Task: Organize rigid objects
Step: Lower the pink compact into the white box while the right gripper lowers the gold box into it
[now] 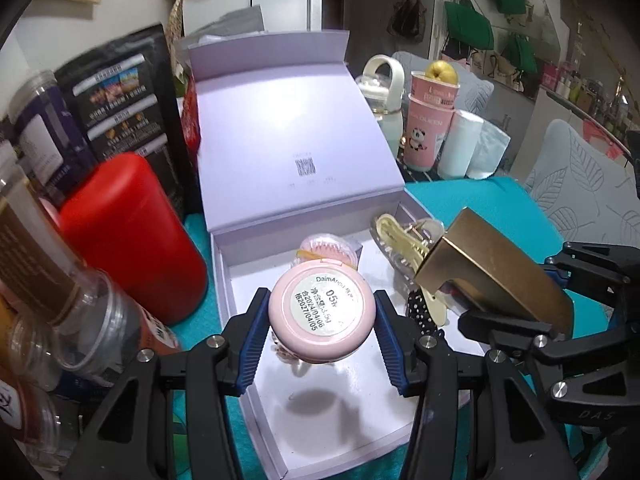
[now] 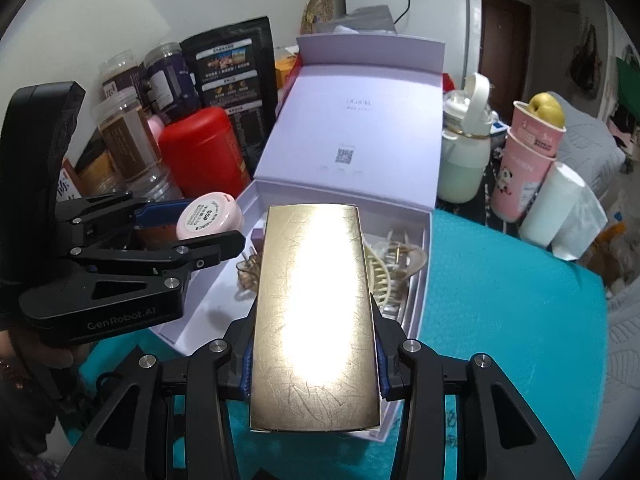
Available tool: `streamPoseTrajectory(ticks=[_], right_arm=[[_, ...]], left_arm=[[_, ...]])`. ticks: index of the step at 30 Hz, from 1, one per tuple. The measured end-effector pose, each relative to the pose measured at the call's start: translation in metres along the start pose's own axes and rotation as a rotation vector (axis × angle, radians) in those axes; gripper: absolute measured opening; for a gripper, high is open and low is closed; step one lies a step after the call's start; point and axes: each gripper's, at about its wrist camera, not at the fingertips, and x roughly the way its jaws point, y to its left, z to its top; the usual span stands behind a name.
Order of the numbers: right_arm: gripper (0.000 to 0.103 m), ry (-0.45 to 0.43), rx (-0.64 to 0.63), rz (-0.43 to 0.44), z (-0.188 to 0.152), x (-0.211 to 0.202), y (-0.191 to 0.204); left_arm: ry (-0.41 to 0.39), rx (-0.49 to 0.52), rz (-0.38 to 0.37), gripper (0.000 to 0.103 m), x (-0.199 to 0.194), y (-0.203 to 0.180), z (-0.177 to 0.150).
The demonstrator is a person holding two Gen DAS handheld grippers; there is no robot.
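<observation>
A red canister (image 1: 132, 240) crowds the open lilac box (image 1: 304, 152) on the teal table (image 2: 500, 300). Over the box, the right gripper (image 2: 314, 364) clamps a scratched gold box (image 2: 316, 316); the left gripper (image 1: 320, 338) pinches a labelled pink compact (image 1: 322, 316) above hair clips (image 1: 404, 240).

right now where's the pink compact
In the left wrist view, the pink compact sits centre, clamped in the left gripper above the open lilac box.

Bright indoor light; harsh glare whitens the gold box (image 2: 316, 312); fisheye edges bend, perhaps slightly blurred.
</observation>
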Motion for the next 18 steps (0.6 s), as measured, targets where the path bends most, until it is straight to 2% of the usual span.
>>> streamPoseTrajectory(ticks=[18], right_arm=[[0.043,0.080,-0.001,0.032,-0.016,0.053,-0.006]], left_arm=[[0.111,0.040,0.004,0.050,0.045,-0.002,-0.022]])
